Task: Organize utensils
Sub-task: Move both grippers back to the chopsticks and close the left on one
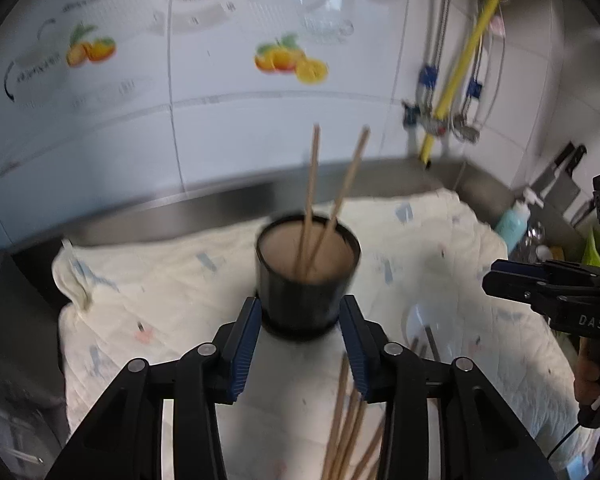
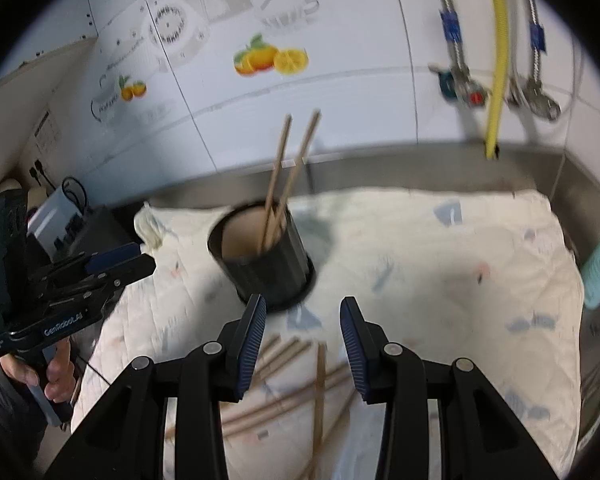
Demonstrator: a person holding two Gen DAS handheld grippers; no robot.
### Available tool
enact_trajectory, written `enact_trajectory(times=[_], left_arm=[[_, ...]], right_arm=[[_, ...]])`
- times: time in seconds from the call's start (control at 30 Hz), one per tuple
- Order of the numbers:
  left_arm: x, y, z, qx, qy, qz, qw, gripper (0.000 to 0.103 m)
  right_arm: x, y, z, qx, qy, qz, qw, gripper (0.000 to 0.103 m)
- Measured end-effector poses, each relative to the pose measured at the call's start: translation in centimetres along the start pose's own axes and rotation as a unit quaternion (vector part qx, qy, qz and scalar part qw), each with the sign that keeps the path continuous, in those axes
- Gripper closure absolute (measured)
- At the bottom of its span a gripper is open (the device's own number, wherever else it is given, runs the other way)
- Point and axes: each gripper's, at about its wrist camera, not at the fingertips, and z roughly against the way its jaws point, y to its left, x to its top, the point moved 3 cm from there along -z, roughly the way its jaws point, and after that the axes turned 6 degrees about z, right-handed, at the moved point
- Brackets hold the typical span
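Observation:
A black utensil cup (image 1: 306, 284) stands on a white cloth and holds two wooden chopsticks (image 1: 312, 196). My left gripper (image 1: 300, 320) is open, its fingers on either side of the cup's base; I cannot tell if they touch it. Several loose chopsticks (image 1: 348, 432) lie on the cloth below it. In the right wrist view the cup (image 2: 266, 260) is tilted with the two chopsticks (image 2: 284, 184) in it. My right gripper (image 2: 302, 328) is open and empty above several loose chopsticks (image 2: 300, 380). The right gripper also shows in the left wrist view (image 1: 496, 276).
The white quilted cloth (image 2: 440, 280) covers a steel counter against a tiled wall. Hoses and valves (image 2: 496, 80) hang at the back right. A teal soap bottle (image 1: 514, 224) and a cleaver (image 1: 556, 184) stand at the right. A dark appliance (image 2: 80, 220) sits at the left.

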Motion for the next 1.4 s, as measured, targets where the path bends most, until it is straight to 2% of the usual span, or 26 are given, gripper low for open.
enact_trajectory(times=[0.2,0.3,0.5,0.77,1.0,1.4], left_arm=[[-3.4,-1.4,-2.9,-0.010,0.052,-0.012,0.9985,0.075],[-4.6,-1.9,-4.6,-0.009,0.076,-0.021,0.9969,0.077],[-7.0,-2.3,-8.2,-0.021,0.123,-0.030,0.9918,0.078],[-8.1,-2.5,-12.3,-0.023,0.158,-0.040,0.9864,0.078],[-8.6,-2.6,-14.9,-0.024,0.177,-0.043,0.9829,0.078],[-8.7,-3.4,-16.1,-0.034,0.183,-0.056,0.9809,0.080]], right_arm=[[-4.4,-0.1,-0.8,0.001,0.039,-0.009,0.999,0.060],[-6.1,-0.1,-1.4,0.006,0.057,-0.020,0.998,0.063],[-8.6,-0.3,-2.1,0.008,0.080,-0.041,0.996,0.069],[-10.1,-0.3,-2.7,0.011,0.092,-0.064,0.994,0.076],[-10.4,-0.5,-3.6,0.013,0.102,-0.082,0.991,0.078],[-10.6,-0.9,-5.5,0.001,0.121,-0.103,0.987,0.079]])
